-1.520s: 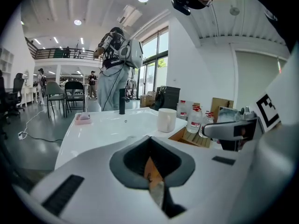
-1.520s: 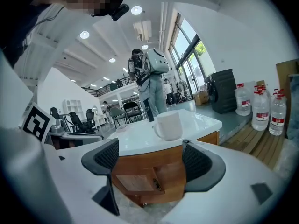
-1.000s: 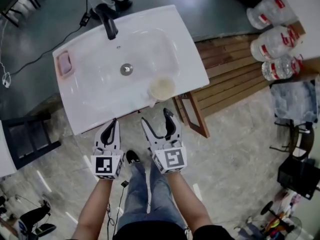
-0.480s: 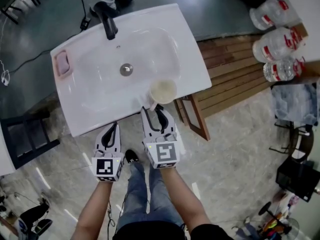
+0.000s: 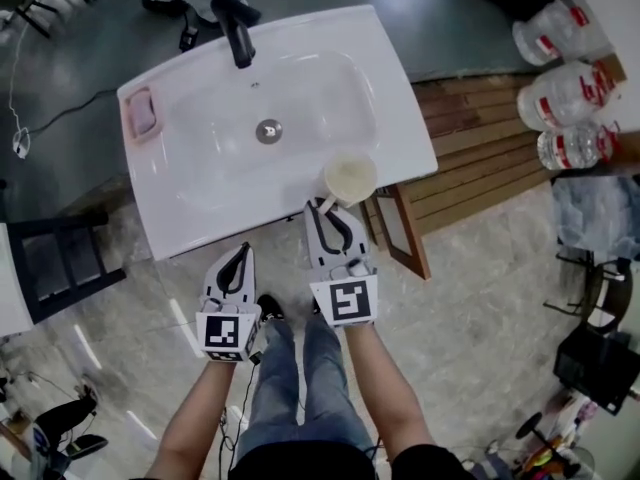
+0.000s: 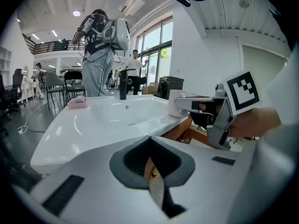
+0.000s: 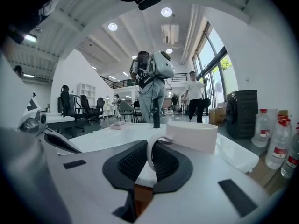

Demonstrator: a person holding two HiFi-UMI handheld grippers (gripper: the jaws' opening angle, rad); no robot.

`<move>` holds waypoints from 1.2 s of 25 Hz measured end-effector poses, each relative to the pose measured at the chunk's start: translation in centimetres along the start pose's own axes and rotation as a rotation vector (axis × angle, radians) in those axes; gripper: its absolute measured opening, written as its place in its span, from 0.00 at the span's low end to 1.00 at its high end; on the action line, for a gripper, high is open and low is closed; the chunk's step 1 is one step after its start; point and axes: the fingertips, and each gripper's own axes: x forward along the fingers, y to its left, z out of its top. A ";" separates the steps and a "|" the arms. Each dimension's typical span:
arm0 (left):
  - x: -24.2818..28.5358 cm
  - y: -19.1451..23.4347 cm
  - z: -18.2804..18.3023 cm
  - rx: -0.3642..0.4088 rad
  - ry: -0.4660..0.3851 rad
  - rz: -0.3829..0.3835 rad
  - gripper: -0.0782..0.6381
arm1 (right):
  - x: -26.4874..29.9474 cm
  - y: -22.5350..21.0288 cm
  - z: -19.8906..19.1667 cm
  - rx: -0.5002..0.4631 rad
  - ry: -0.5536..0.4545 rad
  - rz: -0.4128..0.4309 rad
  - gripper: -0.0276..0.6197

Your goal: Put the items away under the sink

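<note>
A white mug (image 5: 348, 178) stands on the front right rim of the white sink (image 5: 200, 203). My right gripper (image 5: 326, 214) reaches up to it from below and is shut on the mug's handle. In the right gripper view the handle loop (image 7: 150, 155) sits clamped between the dark pads, with the mug body (image 7: 192, 135) just beyond. My left gripper (image 5: 240, 256) hangs in front of the sink's front edge, shut and empty. The left gripper view shows the mug (image 6: 180, 107) and the right gripper (image 6: 205, 107) off to its right.
A black faucet (image 5: 236, 23) and a pink soap (image 5: 146, 118) are at the sink's far side. Slatted wood (image 5: 470, 153) and large water bottles (image 5: 565, 93) lie to the right. A black chair (image 5: 60, 263) is at the left. A person (image 6: 100, 45) stands behind the sink.
My right gripper moved up to the mug and went from open to shut on its handle. The left gripper stayed shut near the sink's front edge.
</note>
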 end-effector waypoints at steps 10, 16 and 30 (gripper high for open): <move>-3.5 -0.7 -0.4 -0.002 -0.058 -0.006 0.12 | -5.7 2.6 1.0 -0.002 -0.070 0.062 0.10; -5.1 -2.9 -0.1 -0.012 -0.164 -0.067 0.12 | -10.0 5.1 -1.1 0.017 -0.066 0.075 0.10; 1.9 -2.5 -14.8 0.013 -0.229 -0.042 0.12 | -10.1 7.4 -21.3 -0.015 -0.006 0.132 0.10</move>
